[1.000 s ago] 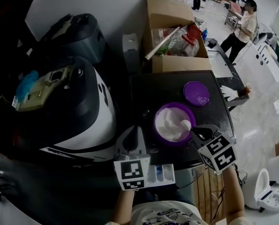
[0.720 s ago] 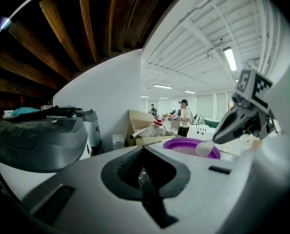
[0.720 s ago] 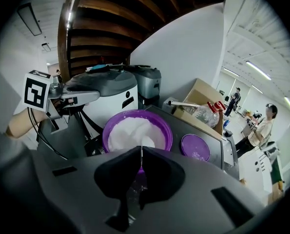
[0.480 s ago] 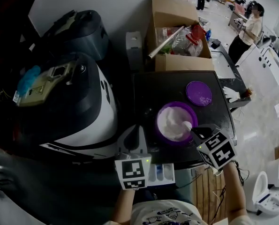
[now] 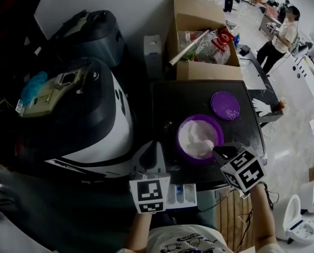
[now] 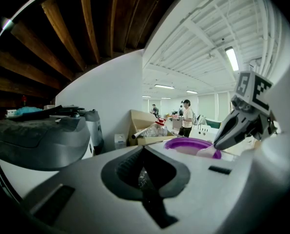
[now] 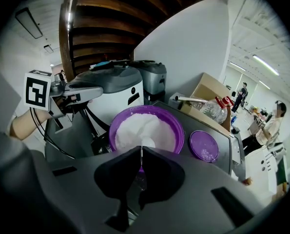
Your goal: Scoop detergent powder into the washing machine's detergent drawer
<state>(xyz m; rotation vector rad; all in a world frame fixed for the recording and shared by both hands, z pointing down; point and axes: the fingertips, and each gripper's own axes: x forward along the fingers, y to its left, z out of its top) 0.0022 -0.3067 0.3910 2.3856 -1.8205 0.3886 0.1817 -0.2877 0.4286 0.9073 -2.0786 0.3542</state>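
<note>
The right gripper (image 7: 141,152) is clamped tight on the thin handle of a white spoon (image 7: 145,141), and the spoon's bowl is down in the detergent powder (image 7: 135,128) near the front edge of the purple bowl (image 5: 178,138). The bowl sits on a dark top (image 5: 199,96), with its purple lid (image 5: 225,105) lying flat just behind it. The left gripper (image 6: 144,147) has its jaws pressed together with nothing visible between them (it's just parked off to the bowl's left). The detergent drawer (image 5: 183,195) is pulled out below the front edge of the dark top, right beside the left gripper's marker cube. A cardboard box (image 5: 199,41) of clutter stands at the back.
</note>
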